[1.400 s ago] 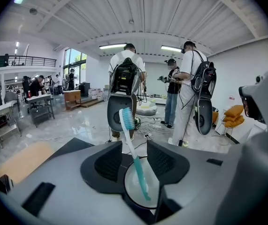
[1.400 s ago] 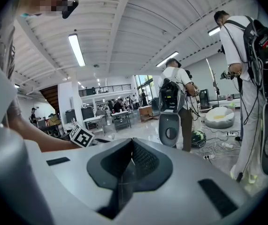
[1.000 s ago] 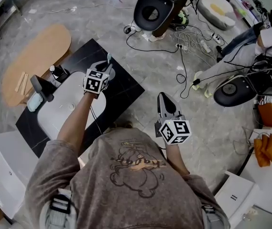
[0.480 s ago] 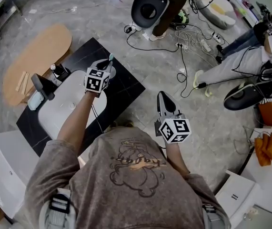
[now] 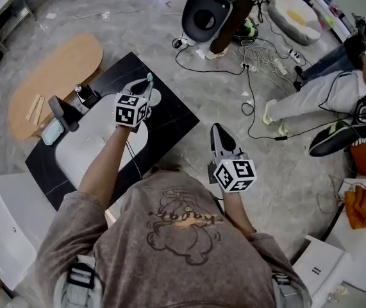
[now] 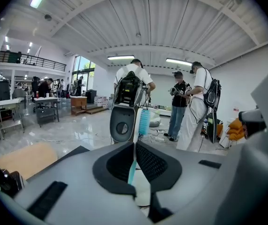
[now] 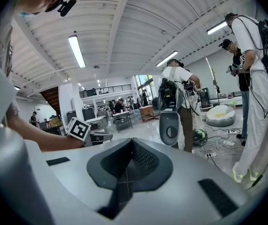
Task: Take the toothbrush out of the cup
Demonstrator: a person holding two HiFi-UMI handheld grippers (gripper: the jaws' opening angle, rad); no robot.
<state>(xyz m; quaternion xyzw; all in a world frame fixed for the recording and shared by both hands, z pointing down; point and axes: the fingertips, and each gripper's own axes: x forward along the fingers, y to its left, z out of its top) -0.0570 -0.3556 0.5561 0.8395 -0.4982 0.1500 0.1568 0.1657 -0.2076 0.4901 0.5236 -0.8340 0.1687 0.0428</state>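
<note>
Standing upright between the clenched jaws of the left gripper (image 6: 134,146), the toothbrush (image 6: 143,122) has a slim pale-teal handle. Its white head with light-blue bristles rises above the jaw tips. The head view shows it held over the black tabletop (image 5: 170,117), near the white sink (image 5: 86,143). Well apart, the right gripper (image 7: 132,142) has its jaws closed together on nothing.

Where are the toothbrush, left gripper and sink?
toothbrush (image 6: 143,122), left gripper view, bristle head.
left gripper (image 6: 135,143), left gripper view, between its fingertips.
sink (image 5: 80,147), head view, bare basin floor.
</note>
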